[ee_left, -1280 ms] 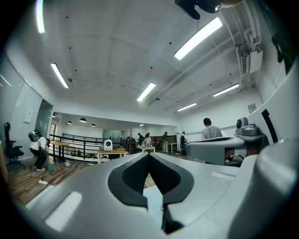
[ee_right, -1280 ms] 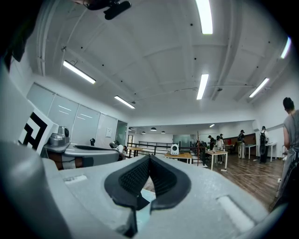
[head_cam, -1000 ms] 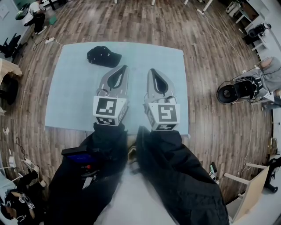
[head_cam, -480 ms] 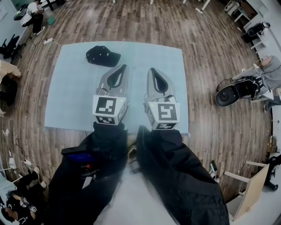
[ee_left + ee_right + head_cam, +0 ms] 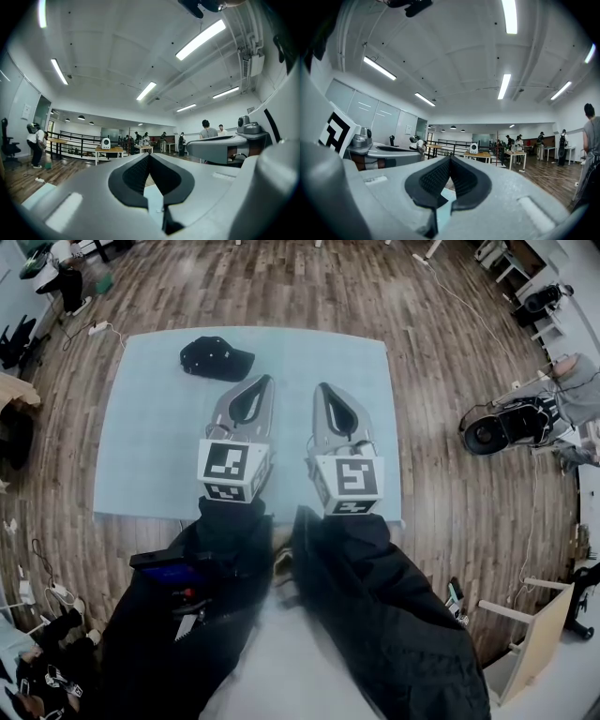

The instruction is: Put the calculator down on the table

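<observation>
My left gripper [image 5: 265, 379] and right gripper [image 5: 322, 387] hover side by side over the light blue table [image 5: 141, 437], both pointing level and away from me. Both are shut with nothing between the jaws. The left gripper view shows the left gripper [image 5: 149, 154] with its tips touching, and the right gripper view shows the same for the right gripper [image 5: 450, 157]. A flat dark device with a blue face [image 5: 171, 569] sticks out at the front of the person's black jacket, below the left gripper. I cannot tell whether it is the calculator.
A black cap [image 5: 214, 357] lies near the table's far left corner. Wooden floor surrounds the table. A black round machine [image 5: 487, 435] with cables stands to the right. A wooden frame [image 5: 534, 634] is at the lower right. People stand far off in the room.
</observation>
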Available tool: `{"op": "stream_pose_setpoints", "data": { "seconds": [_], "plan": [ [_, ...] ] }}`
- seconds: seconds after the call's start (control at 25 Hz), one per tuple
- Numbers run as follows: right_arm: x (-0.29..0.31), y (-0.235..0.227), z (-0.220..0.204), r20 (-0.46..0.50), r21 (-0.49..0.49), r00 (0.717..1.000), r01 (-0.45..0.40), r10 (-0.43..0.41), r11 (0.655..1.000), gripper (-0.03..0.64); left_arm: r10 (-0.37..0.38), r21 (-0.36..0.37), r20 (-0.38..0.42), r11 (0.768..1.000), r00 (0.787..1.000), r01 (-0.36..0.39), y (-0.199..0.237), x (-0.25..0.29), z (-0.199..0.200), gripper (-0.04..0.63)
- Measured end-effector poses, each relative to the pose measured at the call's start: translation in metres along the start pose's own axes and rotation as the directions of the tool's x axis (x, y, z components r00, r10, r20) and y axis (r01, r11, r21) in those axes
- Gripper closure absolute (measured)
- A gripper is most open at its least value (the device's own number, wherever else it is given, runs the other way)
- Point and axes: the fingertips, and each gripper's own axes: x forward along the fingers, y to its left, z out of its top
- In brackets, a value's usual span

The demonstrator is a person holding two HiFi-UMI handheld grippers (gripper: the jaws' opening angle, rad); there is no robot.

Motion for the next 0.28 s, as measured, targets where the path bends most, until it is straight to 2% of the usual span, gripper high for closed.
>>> {"op": "stream_pose_setpoints", "data": {
  "seconds": [0.28],
  "plan": [
    [-0.0040,-0.0067,-0.0001,-0.005,-0.004,1.000,0.024,-0.024,1.000,0.617,-0.036,-0.002,-0.005,0.999,0.999,0.036,-0.0100,0.0052,-0.0015,0.598]
  ]
}}
